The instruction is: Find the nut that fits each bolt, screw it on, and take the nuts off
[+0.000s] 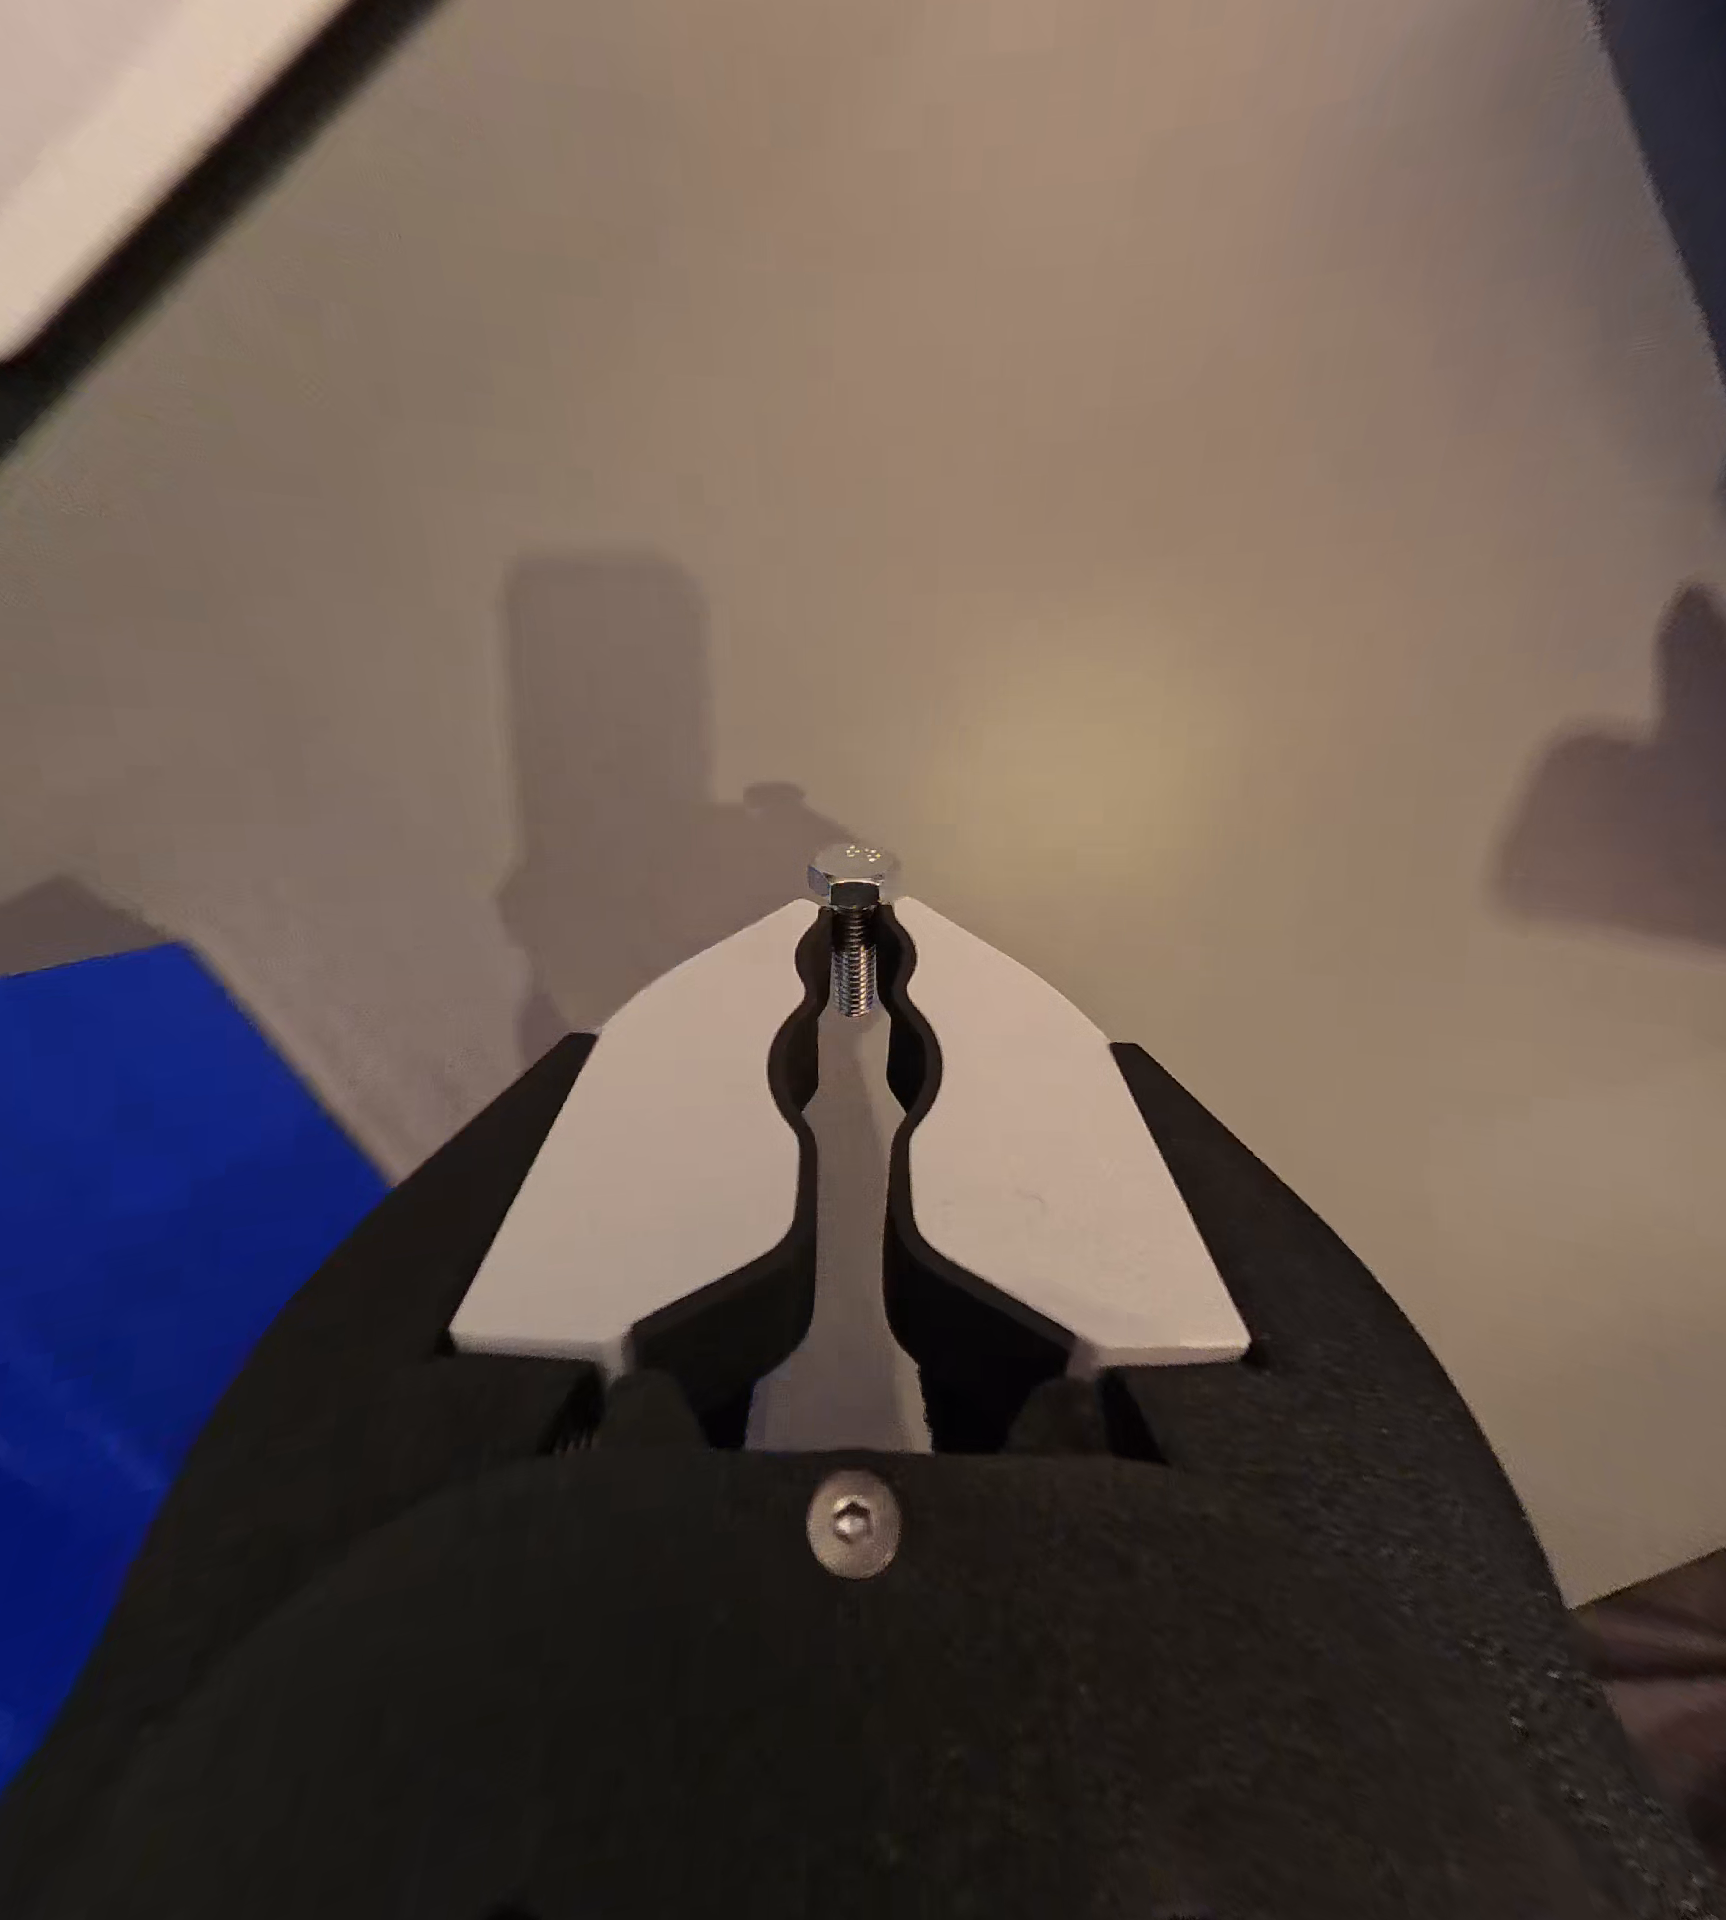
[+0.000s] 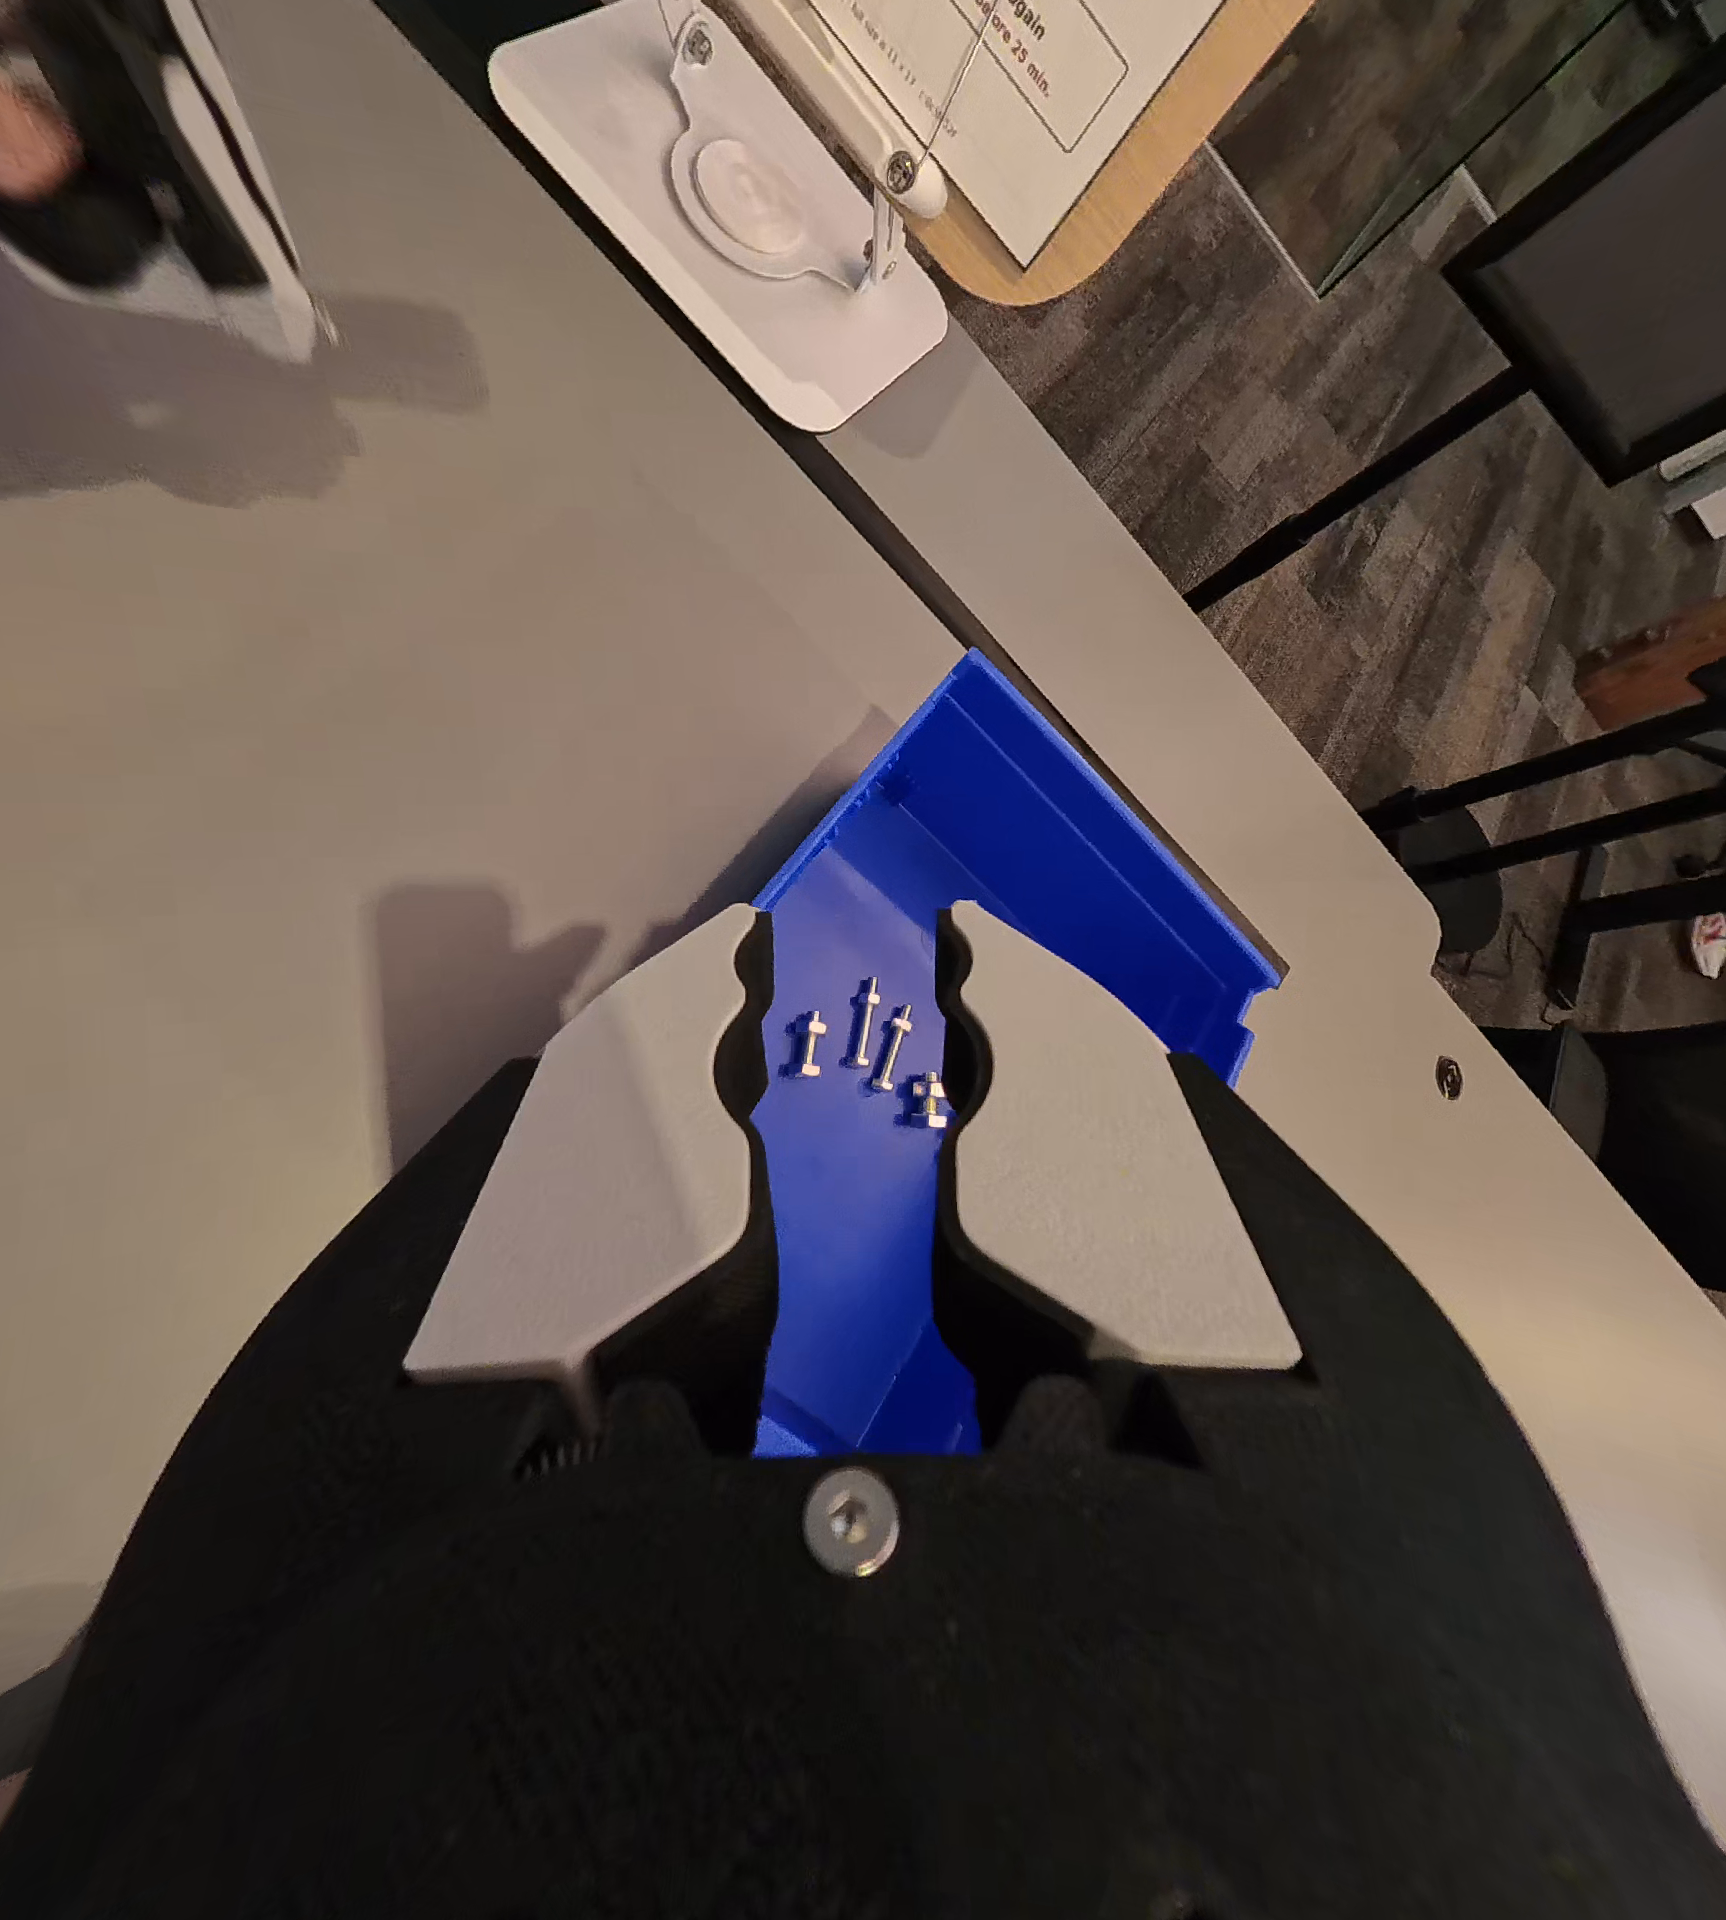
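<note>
My left gripper is shut on a small silver hex bolt. The bolt's head sticks out past the fingertips and its thread points back toward the camera, held above the grey table. My right gripper is open and empty, hovering over a blue bin. Several bolts with nuts on them lie on the bin floor, seen between the fingers. The left gripper shows blurred at the top left of the right wrist view.
A blue bin corner sits at the lower left of the left wrist view. A white plate with a clip lies at the table's far edge. The table edge runs diagonally; floor and chair legs lie beyond.
</note>
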